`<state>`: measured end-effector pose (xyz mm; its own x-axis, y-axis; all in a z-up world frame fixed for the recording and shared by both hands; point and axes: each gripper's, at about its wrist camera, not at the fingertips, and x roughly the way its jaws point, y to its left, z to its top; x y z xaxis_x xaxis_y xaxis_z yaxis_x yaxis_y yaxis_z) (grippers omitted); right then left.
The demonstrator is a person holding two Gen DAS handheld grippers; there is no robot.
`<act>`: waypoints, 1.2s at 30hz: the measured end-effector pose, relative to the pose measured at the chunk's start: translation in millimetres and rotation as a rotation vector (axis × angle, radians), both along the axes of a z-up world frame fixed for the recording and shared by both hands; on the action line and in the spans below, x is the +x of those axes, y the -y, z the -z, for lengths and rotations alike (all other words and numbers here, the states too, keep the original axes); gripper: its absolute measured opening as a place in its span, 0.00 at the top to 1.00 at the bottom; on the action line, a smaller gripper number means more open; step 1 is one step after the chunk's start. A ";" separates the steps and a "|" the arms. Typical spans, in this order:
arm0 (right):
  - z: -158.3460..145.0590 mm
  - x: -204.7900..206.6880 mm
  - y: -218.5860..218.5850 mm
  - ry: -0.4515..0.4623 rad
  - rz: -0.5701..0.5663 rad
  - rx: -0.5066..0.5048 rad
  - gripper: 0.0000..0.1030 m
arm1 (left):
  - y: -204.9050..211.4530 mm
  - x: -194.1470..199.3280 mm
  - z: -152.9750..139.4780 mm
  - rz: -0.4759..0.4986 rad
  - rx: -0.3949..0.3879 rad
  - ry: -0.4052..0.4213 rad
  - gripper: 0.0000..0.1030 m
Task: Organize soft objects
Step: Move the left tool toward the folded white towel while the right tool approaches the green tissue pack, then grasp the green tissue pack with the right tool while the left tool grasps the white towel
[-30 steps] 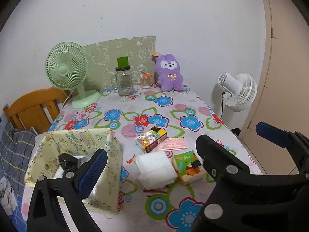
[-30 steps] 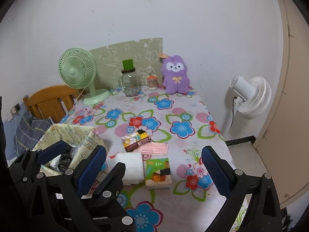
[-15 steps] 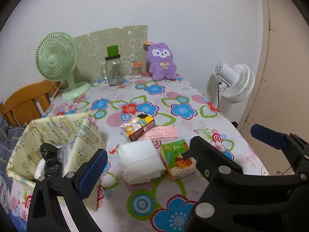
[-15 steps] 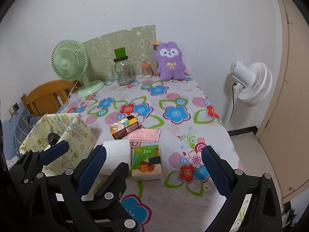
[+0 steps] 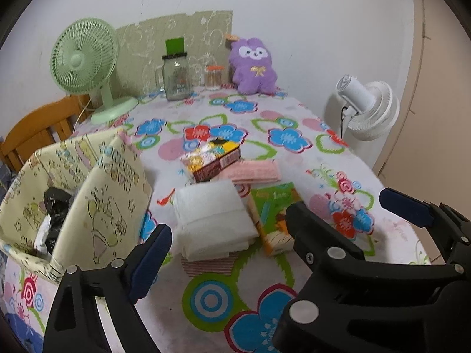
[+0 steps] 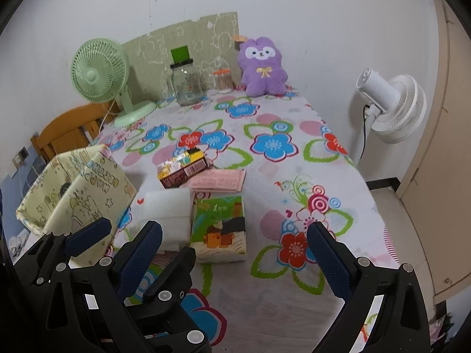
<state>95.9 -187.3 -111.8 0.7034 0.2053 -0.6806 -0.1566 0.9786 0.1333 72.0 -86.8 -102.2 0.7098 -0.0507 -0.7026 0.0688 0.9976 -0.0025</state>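
Note:
On the flowered tablecloth lie a white soft pack (image 5: 212, 217) (image 6: 167, 209), a green tissue pack (image 5: 273, 211) (image 6: 220, 226), a flat pink pack (image 5: 256, 170) (image 6: 219, 181) and a snack box (image 5: 210, 158) (image 6: 182, 167). A yellow fabric bin (image 5: 114, 194) (image 6: 85, 194) stands at the left with a black bag (image 5: 54, 203) inside. A purple plush (image 5: 253, 64) (image 6: 263, 66) sits at the far edge. My left gripper (image 5: 235, 259) hovers short of the white pack, jaws closing on nothing. My right gripper (image 6: 234, 259) is open just short of the green pack. Their fingers interleave.
A green fan (image 5: 84, 58), a glass jar (image 5: 176, 78) and a small swab jar (image 5: 213, 76) line the back by the wall. A white fan (image 5: 371, 106) stands on the floor at the right. A wooden chair (image 5: 38, 129) is behind the bin.
Both grippers have sunk toward the table, so the packs and bin look larger and nearer. The left gripper's blue pad has moved slightly inward.

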 end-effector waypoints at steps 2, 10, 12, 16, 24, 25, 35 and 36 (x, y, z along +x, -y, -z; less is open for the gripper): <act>6.2 3.4 -3.2 -0.011 -0.004 -0.007 0.03 | -0.9 2.0 4.8 -0.009 0.019 -0.018 0.12; 27.2 14.2 -15.0 -0.053 -0.028 -0.044 0.08 | -6.3 11.4 26.9 -0.013 0.058 -0.101 0.27; 31.1 17.4 -16.8 -0.062 -0.032 -0.047 0.09 | -6.8 13.2 30.0 -0.013 0.060 -0.107 0.27; 37.7 22.3 -18.2 -0.084 -0.037 -0.038 0.13 | -6.9 17.2 33.4 -0.008 0.057 -0.117 0.27; 52.7 32.2 -19.7 -0.151 -0.053 0.002 0.33 | -6.5 21.6 39.2 -0.004 0.060 -0.142 0.27; 54.1 32.7 -19.4 -0.160 -0.056 0.010 0.36 | -6.0 21.7 39.7 -0.003 0.060 -0.144 0.27; 48.9 30.5 -13.9 -0.134 -0.049 -0.011 0.47 | -0.9 23.6 37.0 -0.008 0.062 -0.130 0.20; 47.3 30.8 -13.1 -0.129 -0.049 -0.008 0.47 | -0.7 24.3 34.9 -0.014 0.058 -0.121 0.19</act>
<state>126.7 -174.3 -159.0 0.5988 0.2313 -0.7668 -0.1863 0.9714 0.1476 96.4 -86.1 -137.1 0.6198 0.0014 -0.7848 0.0578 0.9972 0.0473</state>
